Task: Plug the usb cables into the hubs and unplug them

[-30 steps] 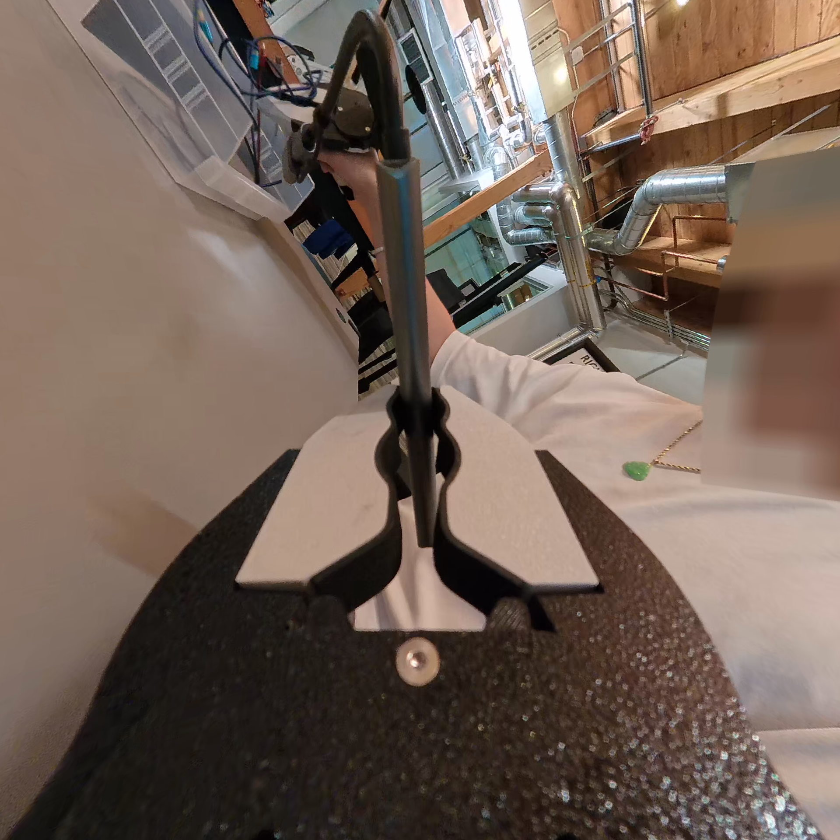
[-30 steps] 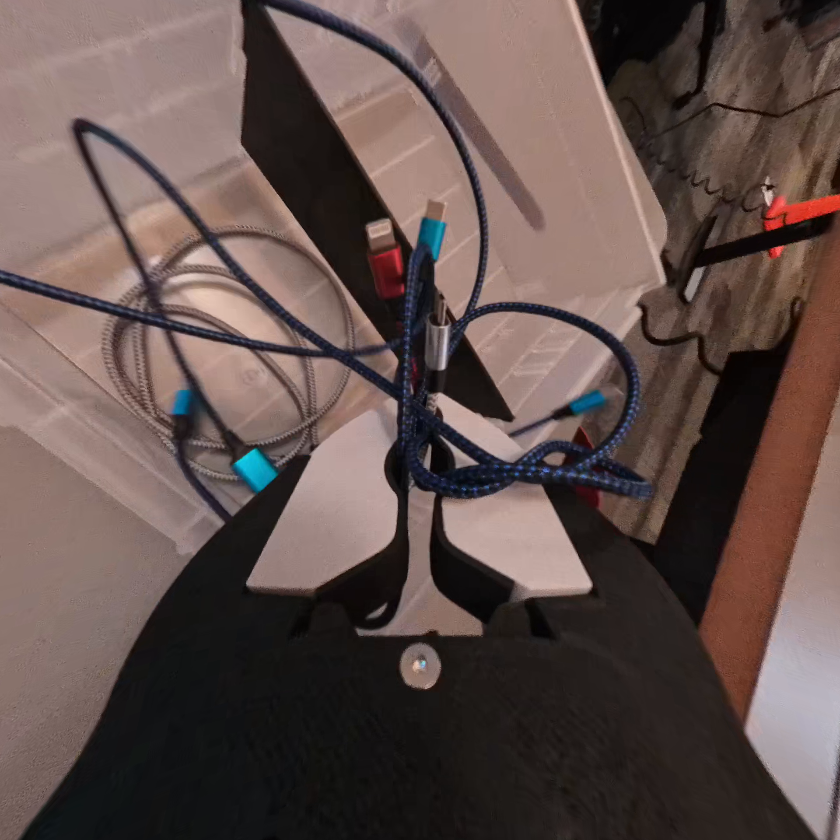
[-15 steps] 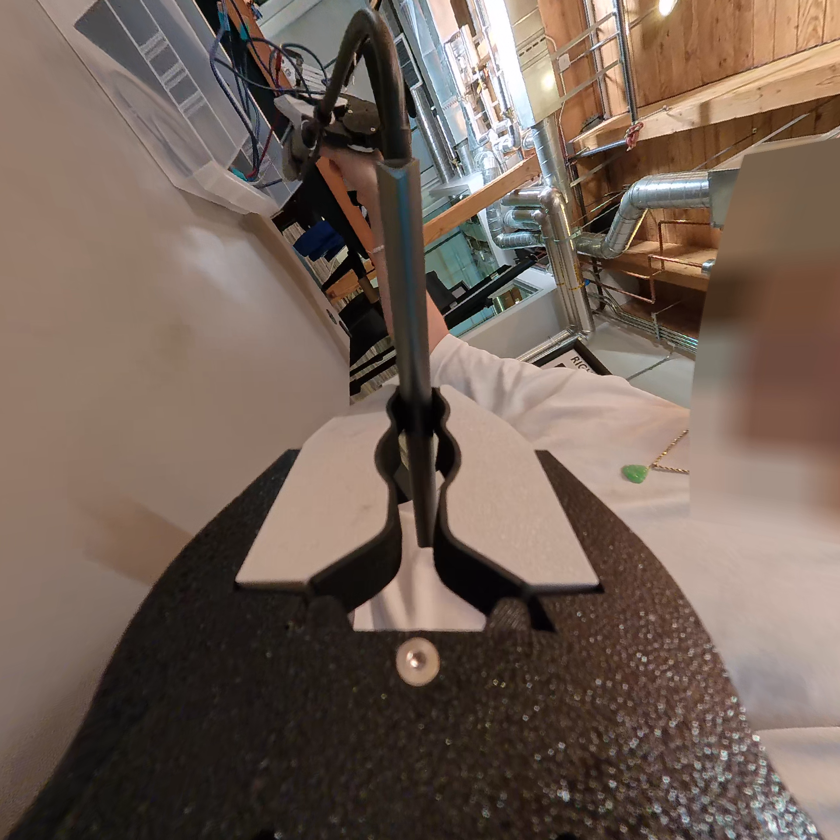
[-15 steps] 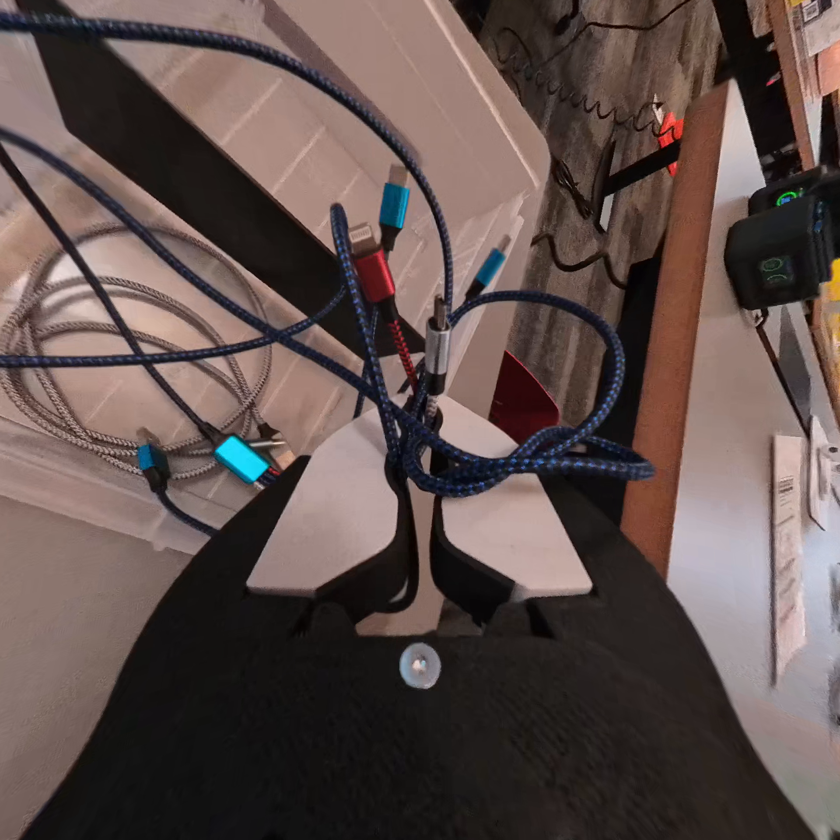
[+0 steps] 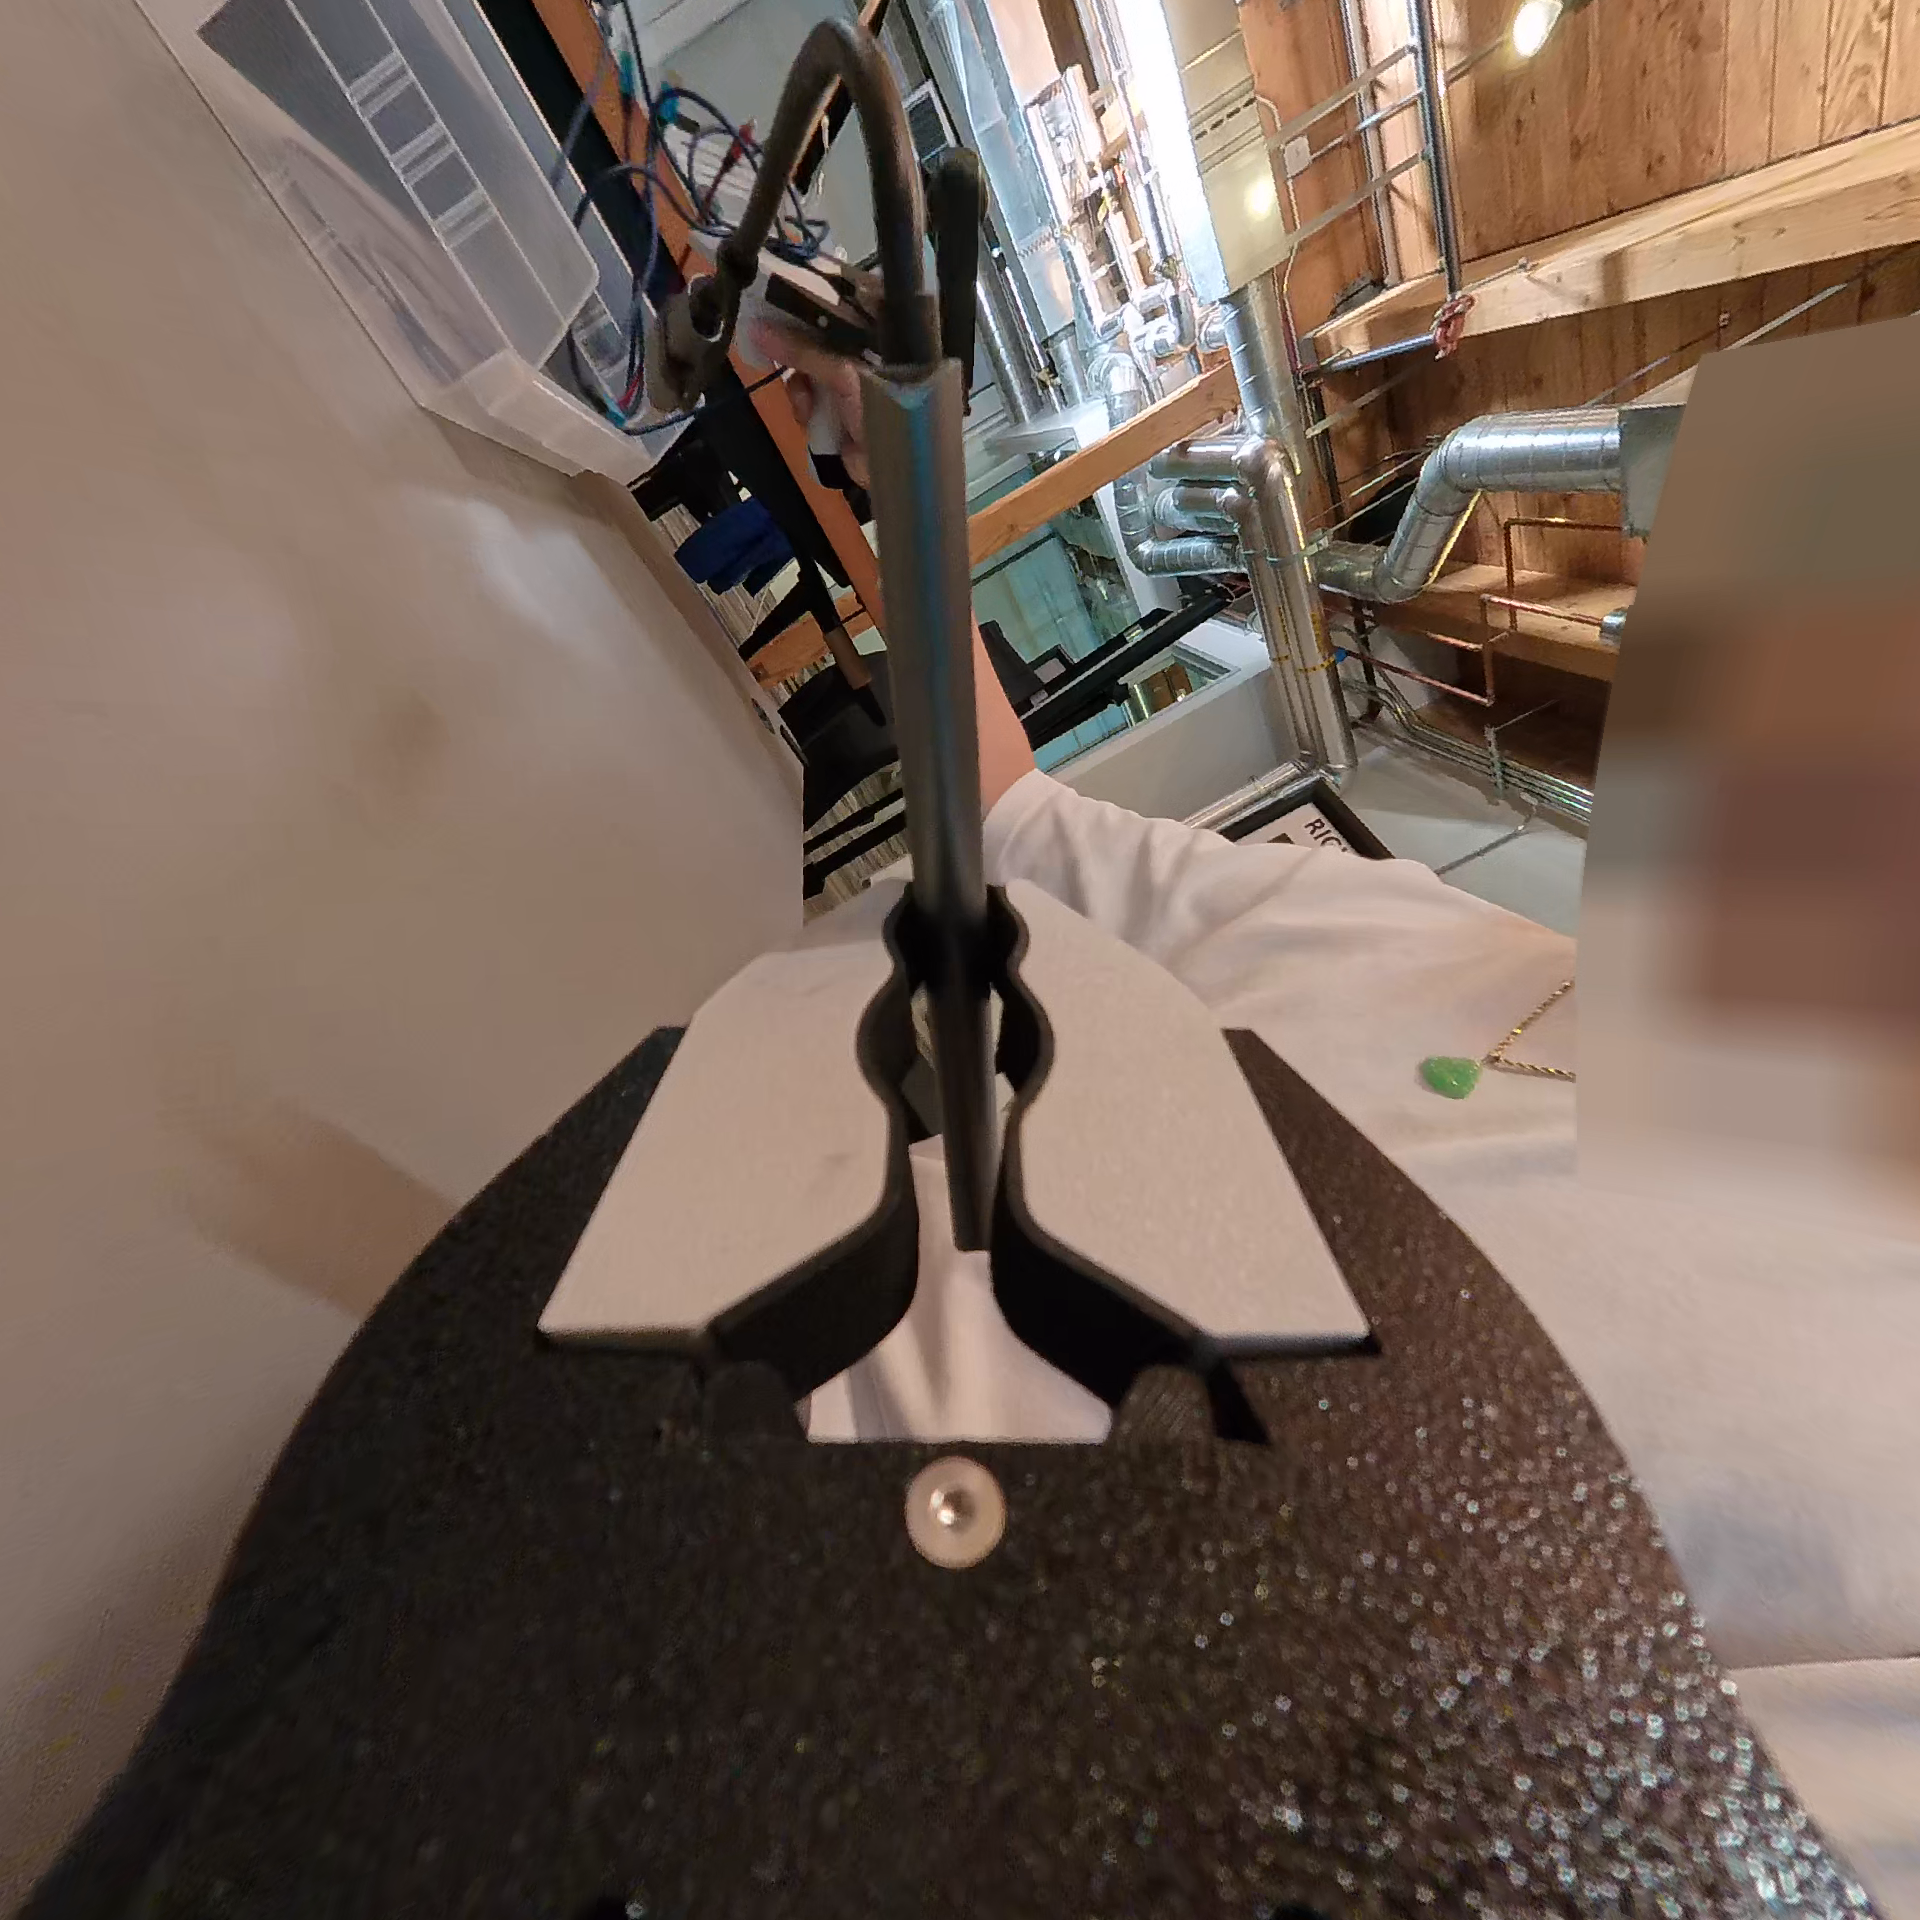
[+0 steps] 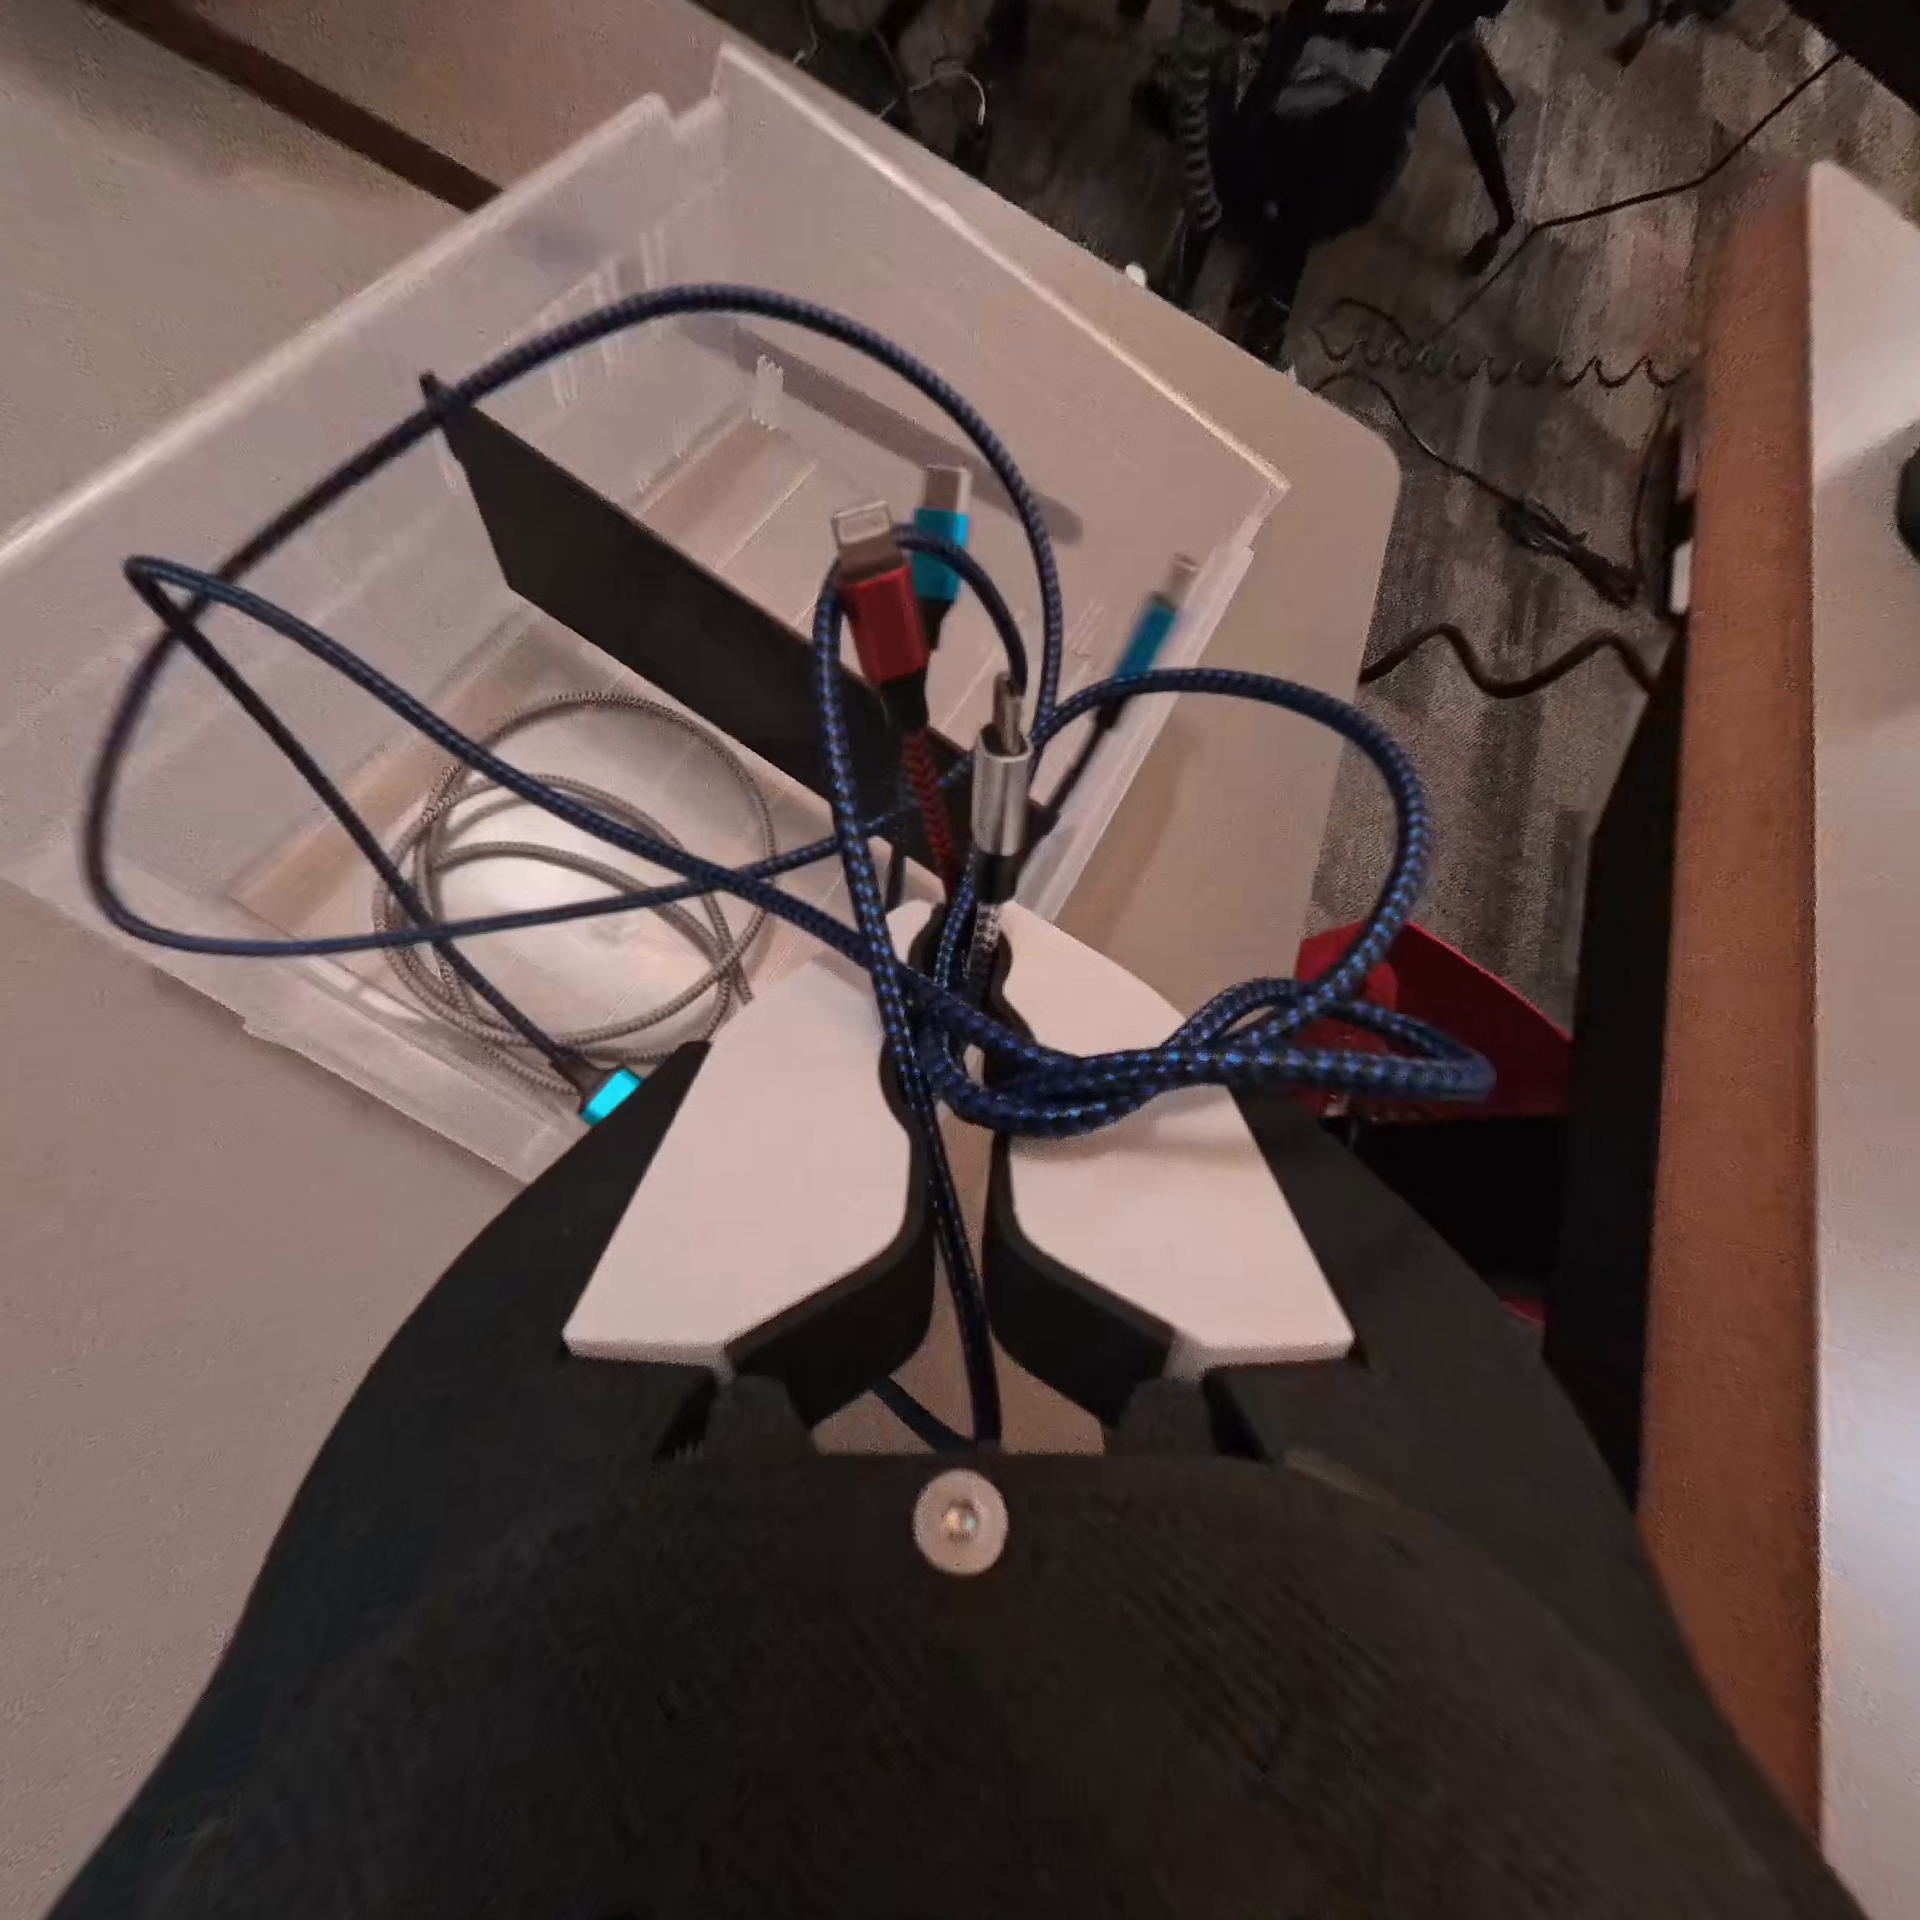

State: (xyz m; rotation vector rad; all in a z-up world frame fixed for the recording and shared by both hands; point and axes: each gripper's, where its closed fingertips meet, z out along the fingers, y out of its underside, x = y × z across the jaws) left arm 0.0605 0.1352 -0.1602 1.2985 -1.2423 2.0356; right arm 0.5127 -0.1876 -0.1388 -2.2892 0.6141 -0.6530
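Note:
My left gripper [image 5: 954, 925] is shut on a slim grey USB hub [image 5: 925, 644] that stands up between its fingers, edge on. The hub's black lead [image 5: 883, 135] arches over its far end. My right gripper [image 6: 961, 935] is shut on a tangled bundle of blue braided USB cables [image 6: 1195, 1070]. A red plug [image 6: 878, 623], a cyan plug [image 6: 940, 551] and a silver plug [image 6: 997, 800] stick up past its tips. In the left wrist view, the right gripper [image 5: 748, 301] shows small beyond the hub's far end, cables trailing from it.
A clear plastic bin [image 6: 1039, 260] lies on the pale table, holding a coiled grey cable [image 6: 582, 862] and a black divider [image 6: 644, 582]. A wooden table edge [image 6: 1745, 727] runs down the right. A person in a white shirt [image 5: 1351, 987] is close behind the left gripper. The tips of one gripper are about 55 cm away from the tips of the other.
My right gripper has lifted the cable bundle out of the bin and away from it, toward the hub's far end. My left gripper still holds the hub almost in the same place.

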